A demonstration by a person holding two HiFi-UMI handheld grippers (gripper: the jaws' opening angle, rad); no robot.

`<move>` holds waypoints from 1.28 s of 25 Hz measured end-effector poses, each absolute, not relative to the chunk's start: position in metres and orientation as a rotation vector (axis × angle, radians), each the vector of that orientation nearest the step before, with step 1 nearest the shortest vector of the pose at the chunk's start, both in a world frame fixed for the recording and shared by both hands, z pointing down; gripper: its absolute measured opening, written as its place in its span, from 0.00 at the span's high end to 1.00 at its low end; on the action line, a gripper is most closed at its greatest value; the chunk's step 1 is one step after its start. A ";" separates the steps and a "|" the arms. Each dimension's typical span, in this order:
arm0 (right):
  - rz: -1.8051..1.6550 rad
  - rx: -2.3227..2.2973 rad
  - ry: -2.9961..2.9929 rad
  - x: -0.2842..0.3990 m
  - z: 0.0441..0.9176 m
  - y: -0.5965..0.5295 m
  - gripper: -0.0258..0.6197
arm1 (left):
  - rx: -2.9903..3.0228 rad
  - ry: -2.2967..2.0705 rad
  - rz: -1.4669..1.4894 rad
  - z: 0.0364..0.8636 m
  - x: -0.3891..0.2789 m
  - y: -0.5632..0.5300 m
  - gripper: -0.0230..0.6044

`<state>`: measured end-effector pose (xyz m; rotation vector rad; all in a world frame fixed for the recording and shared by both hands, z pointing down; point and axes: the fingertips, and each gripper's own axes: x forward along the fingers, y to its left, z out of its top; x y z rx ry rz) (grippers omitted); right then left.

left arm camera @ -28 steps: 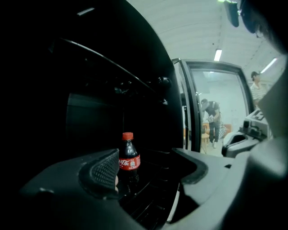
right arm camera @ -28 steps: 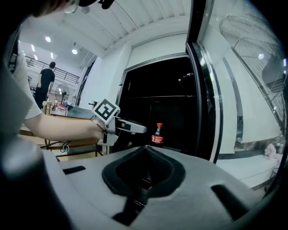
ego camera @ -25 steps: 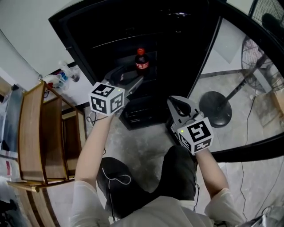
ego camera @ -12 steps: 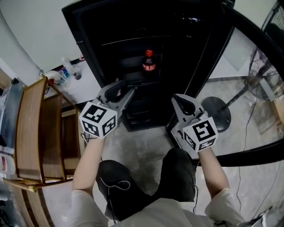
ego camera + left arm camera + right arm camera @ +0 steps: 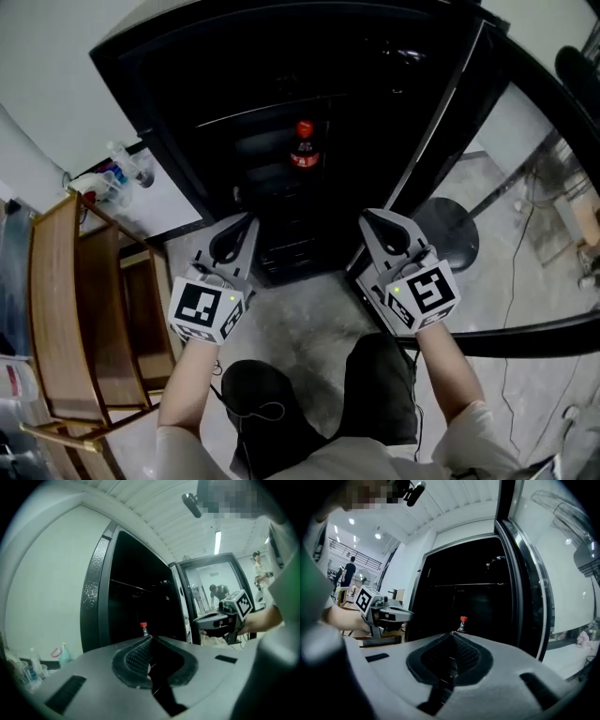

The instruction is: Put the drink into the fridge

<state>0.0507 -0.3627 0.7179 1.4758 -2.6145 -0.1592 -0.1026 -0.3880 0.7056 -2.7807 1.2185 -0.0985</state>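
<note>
Black inside, the open fridge (image 5: 234,94) has the drink (image 5: 304,148) upright on its shelf, and the left gripper (image 5: 250,218), its fingers having just been closing on nothing, and the right gripper (image 5: 367,217), also pinched together and empty, could slam the door (image 5: 450,103) and topple it.

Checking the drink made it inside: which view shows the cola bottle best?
The head view: the cola bottle stands inside the fridge, red cap and label visible. Both gripper views show only its cap and neck above the jaws.
</note>
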 end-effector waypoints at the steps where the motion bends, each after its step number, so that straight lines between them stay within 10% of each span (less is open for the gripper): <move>1: -0.151 1.481 -2.613 0.051 0.712 -0.364 0.97 | -2.791 1.207 -0.088 0.699 -0.100 -0.388 0.95; 32: 0.062 1.303 -2.619 0.107 0.274 -0.177 0.97 | -2.866 1.395 -0.154 0.263 -0.053 -0.153 0.95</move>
